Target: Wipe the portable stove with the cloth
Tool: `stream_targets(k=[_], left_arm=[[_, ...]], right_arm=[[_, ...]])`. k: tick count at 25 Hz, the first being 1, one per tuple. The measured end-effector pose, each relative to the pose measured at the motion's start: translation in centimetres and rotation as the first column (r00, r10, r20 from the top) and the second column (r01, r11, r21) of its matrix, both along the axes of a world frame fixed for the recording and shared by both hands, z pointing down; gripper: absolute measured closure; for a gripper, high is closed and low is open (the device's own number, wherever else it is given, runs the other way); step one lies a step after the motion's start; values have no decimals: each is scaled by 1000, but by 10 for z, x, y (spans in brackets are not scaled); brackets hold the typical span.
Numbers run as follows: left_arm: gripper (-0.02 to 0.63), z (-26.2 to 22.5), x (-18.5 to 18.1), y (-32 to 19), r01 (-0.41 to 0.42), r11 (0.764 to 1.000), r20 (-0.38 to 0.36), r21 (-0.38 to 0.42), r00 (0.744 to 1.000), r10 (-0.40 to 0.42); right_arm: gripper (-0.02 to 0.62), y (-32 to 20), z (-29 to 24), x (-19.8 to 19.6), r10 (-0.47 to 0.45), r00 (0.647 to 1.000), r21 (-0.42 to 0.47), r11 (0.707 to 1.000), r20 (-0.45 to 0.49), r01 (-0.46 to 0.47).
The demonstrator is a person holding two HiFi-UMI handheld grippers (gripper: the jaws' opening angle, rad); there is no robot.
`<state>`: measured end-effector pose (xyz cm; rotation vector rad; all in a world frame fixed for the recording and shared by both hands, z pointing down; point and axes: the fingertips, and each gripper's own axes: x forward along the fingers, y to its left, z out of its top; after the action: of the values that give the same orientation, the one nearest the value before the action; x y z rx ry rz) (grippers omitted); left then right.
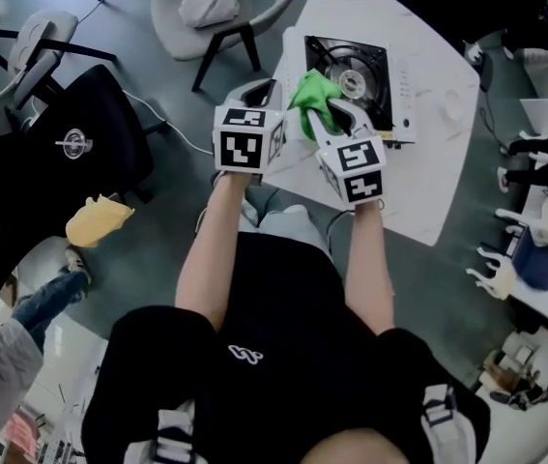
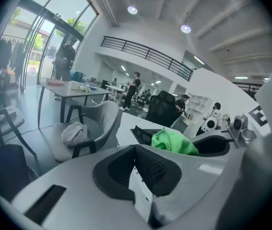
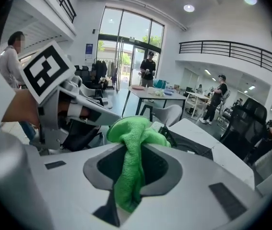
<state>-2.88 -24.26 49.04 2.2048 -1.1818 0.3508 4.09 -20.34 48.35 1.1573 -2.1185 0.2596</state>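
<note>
1. right tool has its jaws clamped on the green cloth; a bunch bulges past the tips and a tail hangs back between them.
2. cloth is held over the near left corner of the portable stove, which sits on the white tabletop; whether the two touch i cannot tell.
3. left tool is just beside the right one, jaws together at the tips with nothing between.
4. grey chair stands past the tabletop's left edge.

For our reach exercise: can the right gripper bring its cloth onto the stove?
Probably yes: the right gripper, shut on the cloth, hangs at the stove's near edge; nothing stands between.
</note>
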Motion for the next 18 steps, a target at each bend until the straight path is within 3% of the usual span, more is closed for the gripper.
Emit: stream_targets(k=[10,18], left_arm=[[611,-10,-24,-20,53,999,-61,2,997,-52],[611,1,-24,-37,37,999,-77,-26,996,-39]], right_arm=[[522,-35,36,5,-5,994,-122,992,-109,-8],[523,-64,49,-8,-86,987,-213,976,-138,56]])
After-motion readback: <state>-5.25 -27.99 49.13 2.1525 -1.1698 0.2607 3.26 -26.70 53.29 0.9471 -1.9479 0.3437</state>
